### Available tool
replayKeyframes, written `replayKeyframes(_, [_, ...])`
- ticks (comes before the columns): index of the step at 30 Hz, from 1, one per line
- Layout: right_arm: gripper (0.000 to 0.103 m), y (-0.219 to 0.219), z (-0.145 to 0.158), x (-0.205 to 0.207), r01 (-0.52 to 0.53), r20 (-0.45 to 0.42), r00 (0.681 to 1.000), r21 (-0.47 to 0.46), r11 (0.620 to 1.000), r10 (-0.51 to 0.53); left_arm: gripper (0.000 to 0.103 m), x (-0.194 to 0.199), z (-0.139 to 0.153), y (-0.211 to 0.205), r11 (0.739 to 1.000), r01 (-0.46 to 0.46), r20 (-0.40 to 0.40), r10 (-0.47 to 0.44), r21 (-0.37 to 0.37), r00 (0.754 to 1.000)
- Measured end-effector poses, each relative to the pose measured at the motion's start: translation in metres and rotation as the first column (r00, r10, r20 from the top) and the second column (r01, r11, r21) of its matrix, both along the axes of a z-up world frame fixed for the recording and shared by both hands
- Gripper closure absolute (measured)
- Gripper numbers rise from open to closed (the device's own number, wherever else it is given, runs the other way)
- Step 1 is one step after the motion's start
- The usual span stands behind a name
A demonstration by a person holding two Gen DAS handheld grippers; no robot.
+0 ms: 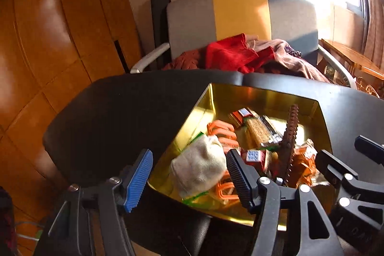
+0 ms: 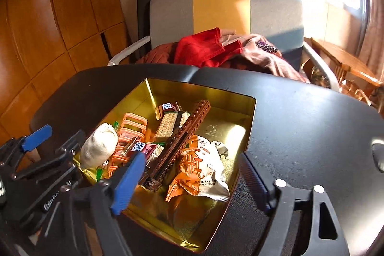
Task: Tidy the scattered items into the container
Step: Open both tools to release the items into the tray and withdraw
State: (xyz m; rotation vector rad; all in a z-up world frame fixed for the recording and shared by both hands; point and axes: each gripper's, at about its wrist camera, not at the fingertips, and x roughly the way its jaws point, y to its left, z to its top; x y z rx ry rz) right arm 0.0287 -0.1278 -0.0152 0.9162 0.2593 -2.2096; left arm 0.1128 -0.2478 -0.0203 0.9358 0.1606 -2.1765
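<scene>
Both grippers, left (image 1: 189, 180) and right (image 2: 192, 180), hang spread and empty over the tin (image 2: 249, 116), whose light, crinkly snack packet (image 2: 204, 169) looks best pinched by its edge.

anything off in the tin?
Mostly fine. The brown brick strip lies propped at a slant over the snack packets rather than flat in the gold tin. No spill shows on the black table.
</scene>
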Motion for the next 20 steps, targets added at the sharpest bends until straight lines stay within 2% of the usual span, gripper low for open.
replayKeyframes(4, [0.019,-0.001,0.001,0.006,0.011,-0.019,1.0,0.016,1.0,-0.01,0.049,0.004,-0.005,0.001,0.999,0.005,0.016,-0.006,0.053,1.0])
replayKeyframes(7, [0.019,-0.001,-0.001,0.008,0.02,-0.019,1.0,0.022,1.0,-0.02,0.049,0.005,-0.009,-0.001,0.995,0.003,0.011,-0.004,0.103,1.0])
replayKeyframes(10, [0.019,-0.001,-0.001,0.011,0.022,-0.027,0.999,0.029,0.999,-0.021,0.05,0.007,-0.011,-0.001,0.995,0.005,0.007,-0.005,0.104,1.0])
replayKeyframes(14, [0.017,-0.004,-0.002,0.013,0.019,-0.038,0.999,0.038,0.999,-0.017,0.058,0.008,-0.013,0.001,0.995,0.008,0.001,-0.008,0.101,1.0])
replayKeyframes(20, [0.016,-0.007,-0.001,0.014,0.026,-0.055,0.998,0.05,0.998,-0.023,0.059,0.008,-0.013,0.001,0.993,0.019,-0.006,-0.018,0.114,1.0])
